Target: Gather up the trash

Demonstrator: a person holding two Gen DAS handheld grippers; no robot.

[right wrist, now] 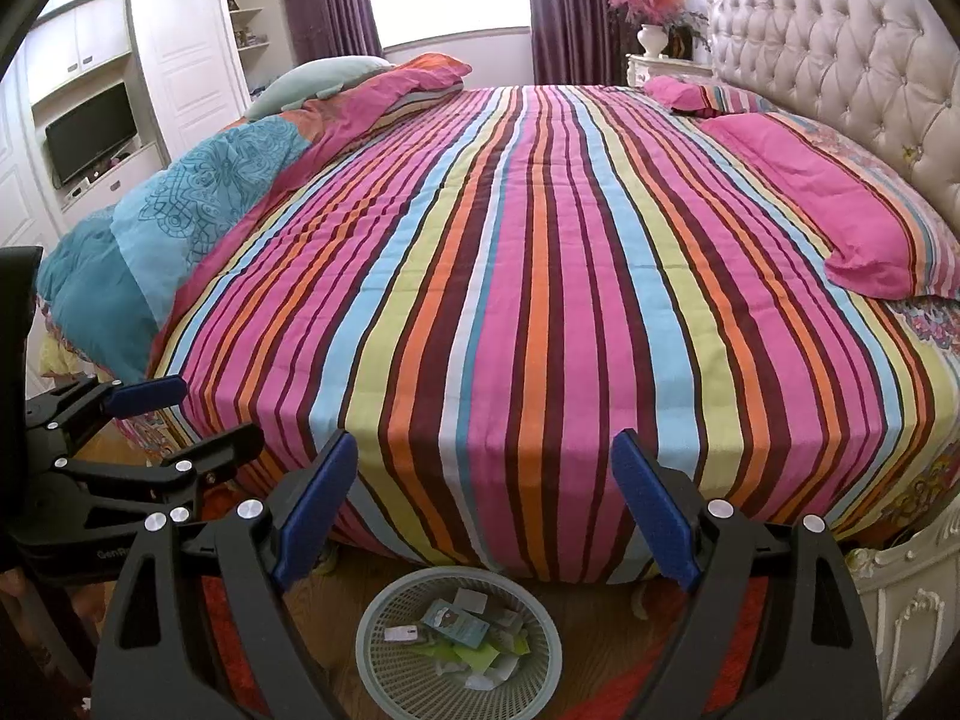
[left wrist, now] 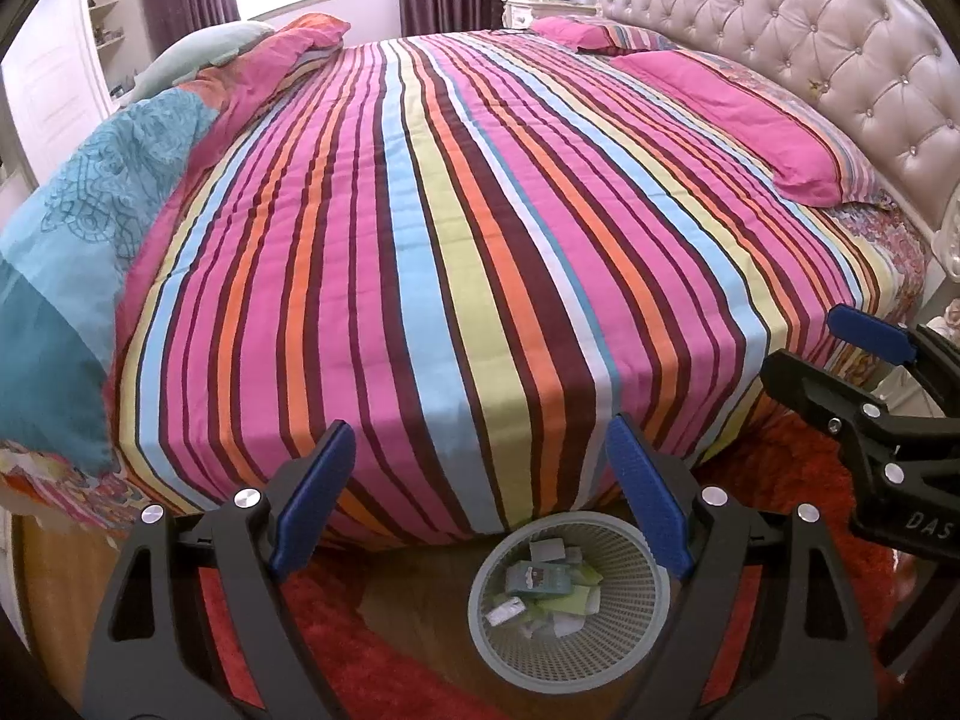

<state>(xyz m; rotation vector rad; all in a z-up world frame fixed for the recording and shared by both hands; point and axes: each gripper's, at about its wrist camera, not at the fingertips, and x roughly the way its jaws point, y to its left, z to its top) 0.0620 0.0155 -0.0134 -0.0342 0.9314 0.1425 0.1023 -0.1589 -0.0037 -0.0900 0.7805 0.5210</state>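
both claws gape empty — left gripper (left wrist: 480,450), right gripper (right wrist: 486,468) — above the trash-filled basket (right wrist: 384,612) beside the striped bed (right wrist: 540,270).

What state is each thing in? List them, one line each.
left tongs: open, empty
right tongs: open, empty
wastebasket: upright on the floor, partly filled with paper and packets
striped bedspread: spread flat, no trash on it
blue quilt: bunched at the bed's edge
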